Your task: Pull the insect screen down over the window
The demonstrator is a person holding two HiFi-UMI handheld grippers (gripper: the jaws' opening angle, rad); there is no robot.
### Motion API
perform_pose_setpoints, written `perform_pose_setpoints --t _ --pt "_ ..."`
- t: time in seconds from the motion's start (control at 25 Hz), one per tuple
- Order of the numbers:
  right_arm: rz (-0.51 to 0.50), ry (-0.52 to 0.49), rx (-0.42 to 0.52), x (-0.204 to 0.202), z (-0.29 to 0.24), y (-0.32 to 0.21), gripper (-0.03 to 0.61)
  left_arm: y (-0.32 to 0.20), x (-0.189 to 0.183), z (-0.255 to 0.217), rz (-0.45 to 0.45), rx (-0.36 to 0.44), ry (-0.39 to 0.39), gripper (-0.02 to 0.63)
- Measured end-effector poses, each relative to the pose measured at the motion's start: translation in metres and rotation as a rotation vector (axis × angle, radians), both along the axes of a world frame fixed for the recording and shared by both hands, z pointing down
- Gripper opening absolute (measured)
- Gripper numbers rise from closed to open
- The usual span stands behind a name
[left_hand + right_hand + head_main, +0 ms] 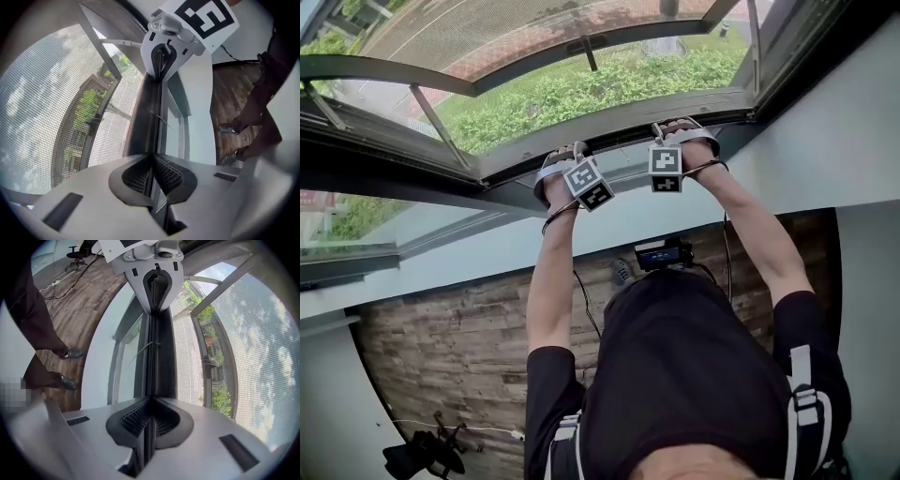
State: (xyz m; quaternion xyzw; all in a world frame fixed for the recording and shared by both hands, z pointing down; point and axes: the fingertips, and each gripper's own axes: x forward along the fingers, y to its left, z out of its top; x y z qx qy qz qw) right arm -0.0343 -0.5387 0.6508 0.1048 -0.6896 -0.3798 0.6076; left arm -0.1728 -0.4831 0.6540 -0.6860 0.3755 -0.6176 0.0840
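Note:
The insect screen's dark bottom bar [619, 128] runs along the window's lower frame. My left gripper [573, 153] is shut on a thin lip of this bar [146, 112], its ribbed pads [166, 174] pressed together over it. About a hand's width to the right, my right gripper [671, 129] is shut on the same bar [157, 357]. Each gripper view shows the other gripper at the bar's far end: the right gripper [163, 56] and the left gripper [157, 287]. The grey mesh [42, 108] [253, 348] stretches across the opening beside the bar, with trees and buildings behind it.
Below the window are a white wall [487, 248] and a wooden floor [459, 347]. A black office chair [422, 455] and a cable lie at the floor's lower left. Outside, an open window sash [534, 52] tilts outward over green bushes.

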Motion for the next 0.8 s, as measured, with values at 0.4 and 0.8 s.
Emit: perform_pose_setpoints --t 0.4,0.8 --pt "0.022 0.003 -0.016 -0.001 0.013 -0.003 0.017 -0.005 -0.002 0.014 -0.023 0.036 -0.005 0.025" --pt "0.000 -0.005 -0.015 0.001 -0.001 0.000 0.017 -0.002 0.001 0.000 -0.008 0.054 -0.008 0.025"
